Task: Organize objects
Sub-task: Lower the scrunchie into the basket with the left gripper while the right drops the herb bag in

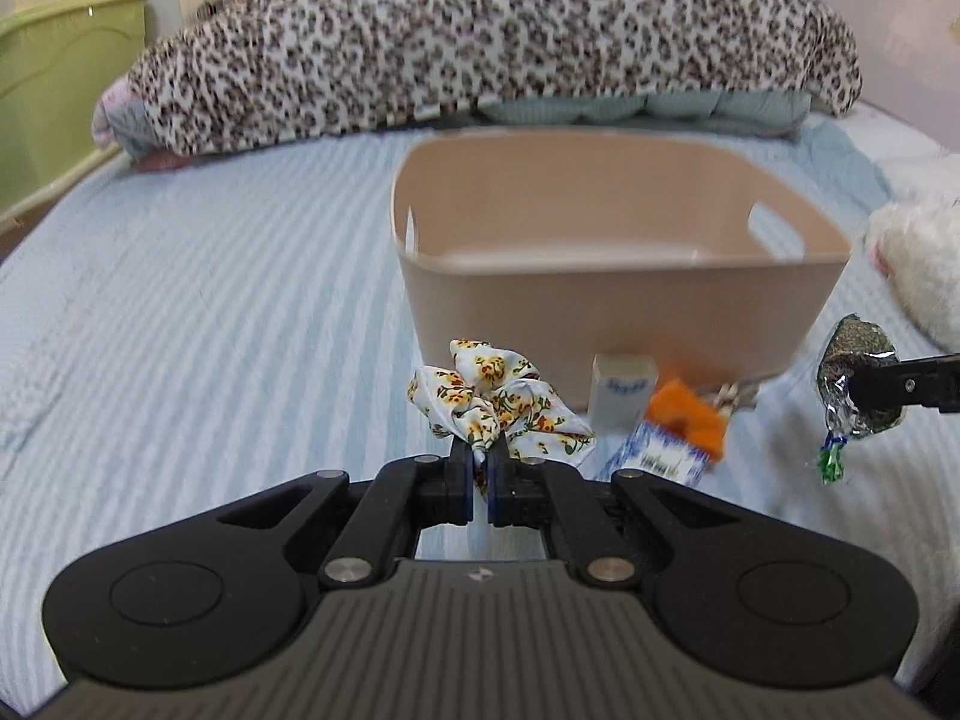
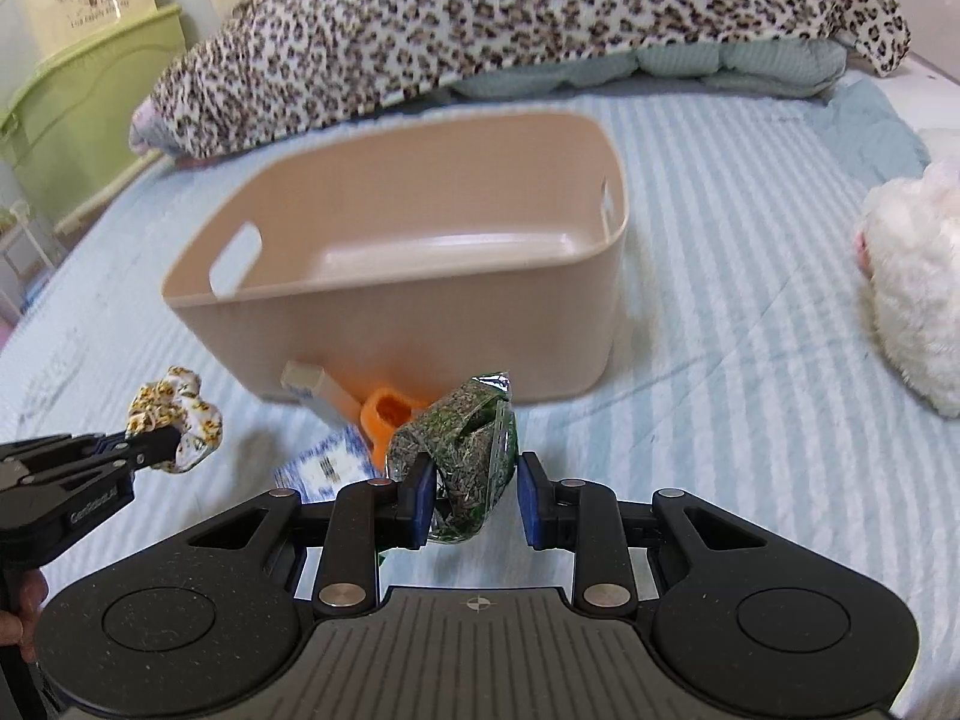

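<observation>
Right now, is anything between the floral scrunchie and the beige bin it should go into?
Nothing visible blocks it. The left tongs hold the scrunchie just short of the bin's near wall; only that wall must be cleared. The bin looks empty.

Both grippers: left gripper (image 1: 478,468) and right gripper (image 2: 474,495) black linkages, silver rivets, blue pads, ribbed grey housing.

plush toy (image 2: 912,288): white, being cut off by the right edge
small box (image 1: 621,390): blurred, print unreadable
orange item (image 2: 390,420): partly hiding behind the green snack packet (image 2: 474,462)
bin (image 1: 600,300): near wall blurring
</observation>
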